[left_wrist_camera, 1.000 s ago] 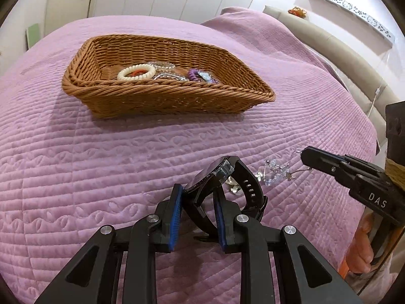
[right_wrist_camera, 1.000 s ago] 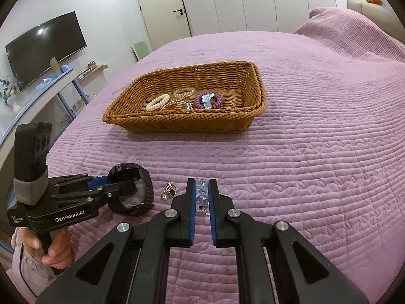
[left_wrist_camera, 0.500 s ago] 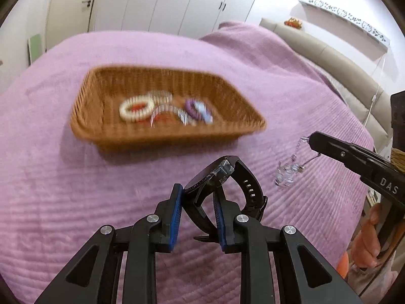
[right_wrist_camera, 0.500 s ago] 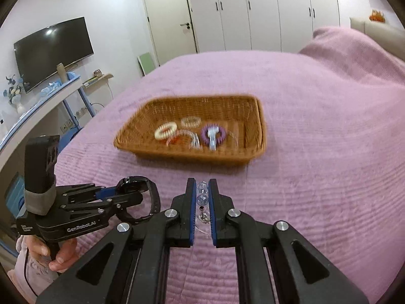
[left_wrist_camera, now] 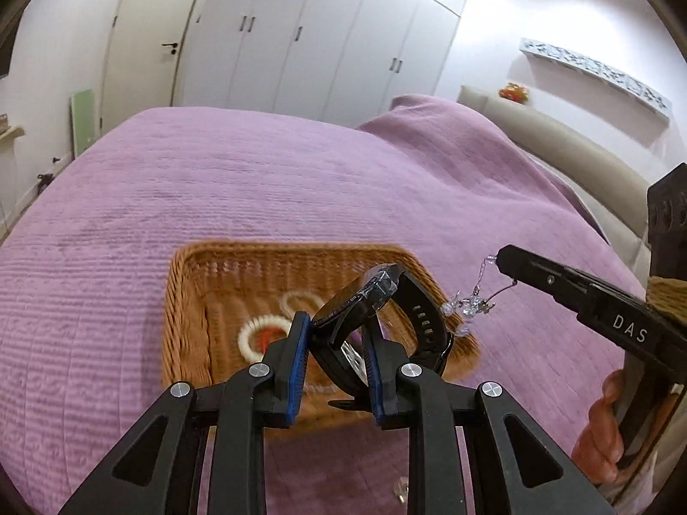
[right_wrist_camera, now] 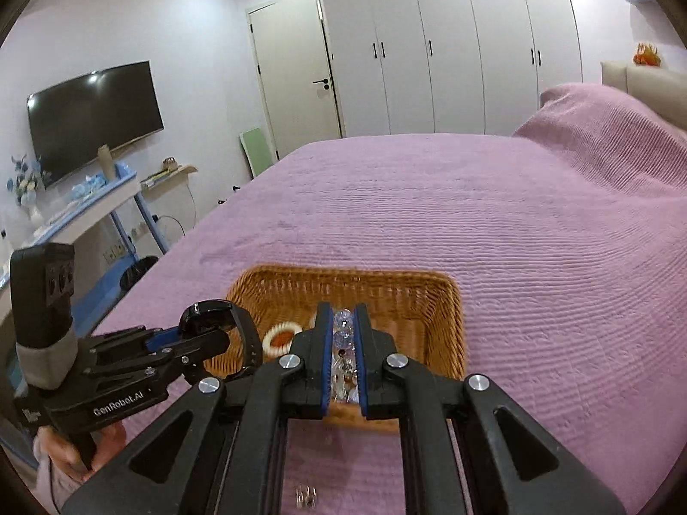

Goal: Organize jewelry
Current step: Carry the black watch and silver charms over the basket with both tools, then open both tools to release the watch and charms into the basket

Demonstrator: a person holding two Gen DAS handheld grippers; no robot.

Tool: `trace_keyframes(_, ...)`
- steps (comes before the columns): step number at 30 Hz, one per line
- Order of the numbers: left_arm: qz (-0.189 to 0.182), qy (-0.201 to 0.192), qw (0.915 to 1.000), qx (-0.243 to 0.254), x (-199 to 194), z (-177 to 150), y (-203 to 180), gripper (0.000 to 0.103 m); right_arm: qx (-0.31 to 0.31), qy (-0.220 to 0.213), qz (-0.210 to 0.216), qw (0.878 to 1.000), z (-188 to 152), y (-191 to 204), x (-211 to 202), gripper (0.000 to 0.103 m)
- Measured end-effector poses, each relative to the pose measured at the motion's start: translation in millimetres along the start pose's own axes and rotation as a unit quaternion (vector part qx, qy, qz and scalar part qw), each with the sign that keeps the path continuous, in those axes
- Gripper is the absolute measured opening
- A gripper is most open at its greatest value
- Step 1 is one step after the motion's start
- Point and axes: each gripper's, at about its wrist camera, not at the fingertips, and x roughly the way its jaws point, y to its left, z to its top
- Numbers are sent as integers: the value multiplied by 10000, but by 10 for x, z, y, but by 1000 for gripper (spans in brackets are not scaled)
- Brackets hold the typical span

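Now both grippers, w/ watch (left_wrist_camera: 388, 313) & crystals (right_wrist_camera: 343, 327), reached basket (right_wrist_camera: 438, 300).

My left gripper (left_wrist_camera: 337, 334) is raised, jaws clamped on a black wristwatch (left_wrist_camera: 386, 313). My right gripper (right_wrist_camera: 343, 334) is level beside it, jaws pinched on a crystal bead bracelet (right_wrist_camera: 343, 328). One hand (left_wrist_camera: 601, 433) grips each handle.

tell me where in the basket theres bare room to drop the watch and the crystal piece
Inside the wicker basket, the far strip along the back wall and the right side look bare. The near-left is crowded: the cream bead bracelet and other pieces lie there. The left gripper holds the black watch, the right gripper the crystal bracelet. The bedspread around the basket is open.
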Motion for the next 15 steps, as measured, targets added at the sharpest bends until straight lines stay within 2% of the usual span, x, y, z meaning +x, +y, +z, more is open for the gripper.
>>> trace_keyframes(7,537,204,9983,-86,566,157,138,24,216,365,-177,9989,118,-160,678,11)
trace_keyframes(15,803,563,9949,-241,947,51,303,25,393,908,-359,9944,-27,-322,1305,11)
